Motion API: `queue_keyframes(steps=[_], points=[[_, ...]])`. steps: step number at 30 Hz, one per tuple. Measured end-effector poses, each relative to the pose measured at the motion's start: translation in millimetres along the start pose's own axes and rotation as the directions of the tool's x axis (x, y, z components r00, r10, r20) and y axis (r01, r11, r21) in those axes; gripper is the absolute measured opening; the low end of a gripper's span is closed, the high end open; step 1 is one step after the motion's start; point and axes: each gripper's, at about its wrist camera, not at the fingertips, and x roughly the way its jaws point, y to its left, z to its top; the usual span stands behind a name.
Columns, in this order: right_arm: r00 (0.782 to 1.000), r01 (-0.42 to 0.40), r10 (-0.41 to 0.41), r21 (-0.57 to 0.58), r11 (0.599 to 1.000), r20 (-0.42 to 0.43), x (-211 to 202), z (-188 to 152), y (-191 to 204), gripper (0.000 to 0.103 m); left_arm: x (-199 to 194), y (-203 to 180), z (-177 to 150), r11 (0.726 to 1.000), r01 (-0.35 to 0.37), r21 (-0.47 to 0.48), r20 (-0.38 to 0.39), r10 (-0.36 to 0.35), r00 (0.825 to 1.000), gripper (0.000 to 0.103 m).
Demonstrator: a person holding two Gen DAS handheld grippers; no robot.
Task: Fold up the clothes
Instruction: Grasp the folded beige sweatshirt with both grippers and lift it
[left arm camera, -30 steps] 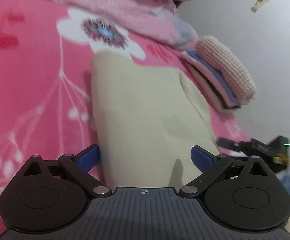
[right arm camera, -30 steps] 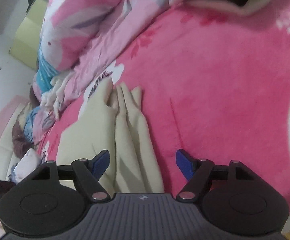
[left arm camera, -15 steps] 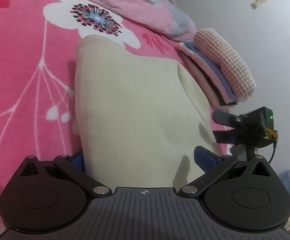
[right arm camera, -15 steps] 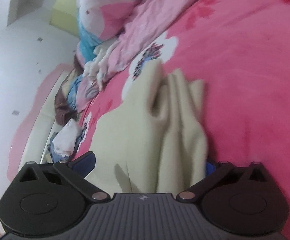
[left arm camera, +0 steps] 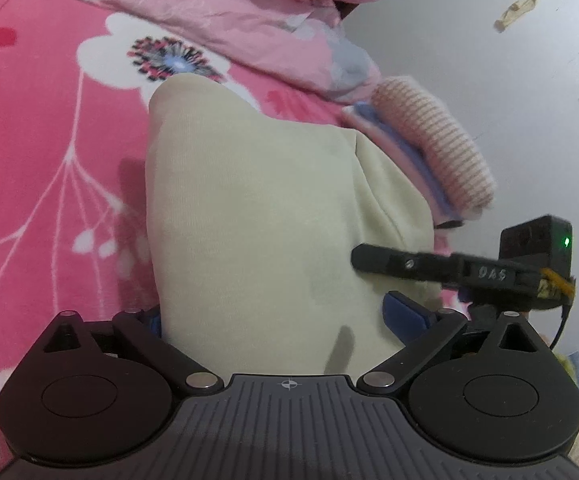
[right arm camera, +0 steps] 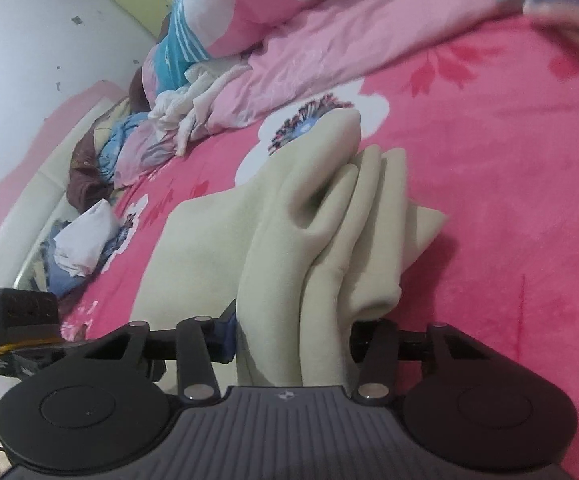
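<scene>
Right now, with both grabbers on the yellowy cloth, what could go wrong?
1. The right gripper pinches a thick bunch of the cream garment; some layers could slip out and the fold may come out lumpy.
2. The left gripper stands wide around the near edge, so it might close on only part of it.
3. The folded stack lies right beside the garment; swinging the cloth over could knock it.
</scene>
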Motion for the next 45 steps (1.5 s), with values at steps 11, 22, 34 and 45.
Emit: queue_keyframes(steps=[11,22,34,45], points=[[0.974,0.161,-0.143,-0.095,0.982,0.176,-99.4,19.7,32.1,0.048,-2.7,-107.7,28.2,0.971,0.158,0.178,-0.01,-0.159,0.987,0.099],[0.855,0.415,-0.294,-0.222,0.883,0.428,-237.1,136.7,15.8,0.048,70.7,-256.2,124.9,0.888,0.307,0.342,0.013,-0.331,0.944,0.099],[0.817,0.527,-0.388,-0.277,0.803,0.427,-244.8,238.3,-92.1,0.048,203.6,-292.5,189.4,0.887,0.359,0.29,-0.025,-0.367,0.93,0.099],[0.834,0.511,-0.418,-0.219,0.832,0.359,-197.1,249.3,-178.1,0.054,269.8,-260.1,173.4,0.919,0.342,0.198,-0.073,-0.334,0.94,0.1]])
